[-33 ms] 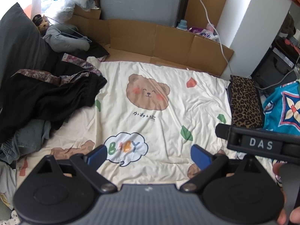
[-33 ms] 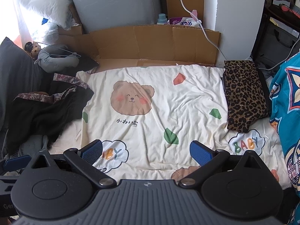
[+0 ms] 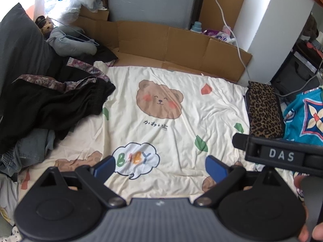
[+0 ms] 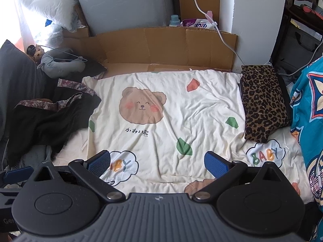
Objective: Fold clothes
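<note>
Nearest the left wrist camera, the left gripper (image 3: 160, 166) hangs with its blue pads (image 3: 103, 167) spread wide and nothing between them. The right gripper (image 4: 158, 162) is likewise wide open and empty over the near edge of the bed; in the left view its black body marked "DAS" (image 3: 281, 155) shows at the right, with a hand (image 3: 302, 233) partly visible at the lower right corner.

Below both lies a cream sheet (image 4: 181, 104), wrinkled, printed with a bear face (image 4: 142, 105), "BABY" clouds (image 3: 135, 159) and small green and red shapes.

The clothes lie along the bed's sides. On the left, a black garment (image 3: 46, 106) with a patterned trim lies crumpled in a heap, overlapping the sheet's left edge; denim (image 3: 30, 151) lies just nearer beneath it. On the right edge, a leopard-print piece (image 4: 262, 102) lies folded, and beside it a teal patterned cloth (image 4: 308, 117).

Farther back on the left, a grey bundle (image 4: 62, 64) carries a wire hanger (image 4: 66, 57), next to a small toy bear (image 3: 46, 25) and a dark pillow (image 3: 18, 46). Flattened cardboard (image 4: 167, 46) stands along the head of the bed, with a white cable (image 4: 218, 30) running over it.
</note>
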`<state>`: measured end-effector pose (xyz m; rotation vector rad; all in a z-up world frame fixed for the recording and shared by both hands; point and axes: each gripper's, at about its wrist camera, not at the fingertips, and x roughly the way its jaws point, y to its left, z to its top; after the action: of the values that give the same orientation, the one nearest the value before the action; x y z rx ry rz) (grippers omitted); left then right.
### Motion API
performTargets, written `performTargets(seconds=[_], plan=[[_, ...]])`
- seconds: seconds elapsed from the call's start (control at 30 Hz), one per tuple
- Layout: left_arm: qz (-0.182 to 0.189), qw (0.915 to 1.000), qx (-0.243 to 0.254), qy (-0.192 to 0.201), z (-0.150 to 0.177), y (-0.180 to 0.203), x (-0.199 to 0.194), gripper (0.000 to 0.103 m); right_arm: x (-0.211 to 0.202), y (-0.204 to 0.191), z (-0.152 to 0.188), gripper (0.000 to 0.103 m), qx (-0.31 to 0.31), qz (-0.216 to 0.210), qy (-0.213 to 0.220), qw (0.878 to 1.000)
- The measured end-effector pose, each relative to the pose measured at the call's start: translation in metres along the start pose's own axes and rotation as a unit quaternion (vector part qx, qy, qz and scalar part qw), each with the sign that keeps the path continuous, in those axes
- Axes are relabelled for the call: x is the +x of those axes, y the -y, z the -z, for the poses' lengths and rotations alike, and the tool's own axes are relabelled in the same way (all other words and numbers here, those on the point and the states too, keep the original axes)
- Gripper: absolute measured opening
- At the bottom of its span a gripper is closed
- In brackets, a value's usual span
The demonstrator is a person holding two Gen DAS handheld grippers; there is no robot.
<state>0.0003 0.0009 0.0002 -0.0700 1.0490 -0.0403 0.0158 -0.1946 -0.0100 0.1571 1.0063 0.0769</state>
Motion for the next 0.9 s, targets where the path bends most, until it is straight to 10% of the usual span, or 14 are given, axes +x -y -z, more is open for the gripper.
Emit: performTargets(seconds=[0.9], plan=[[0.001,0.9998,-0.01,-0.014,-0.004,-0.016,0.005,0.097,-0.003,0.002,0.0,0.102,0.009,-0.006,0.002,1.0]])
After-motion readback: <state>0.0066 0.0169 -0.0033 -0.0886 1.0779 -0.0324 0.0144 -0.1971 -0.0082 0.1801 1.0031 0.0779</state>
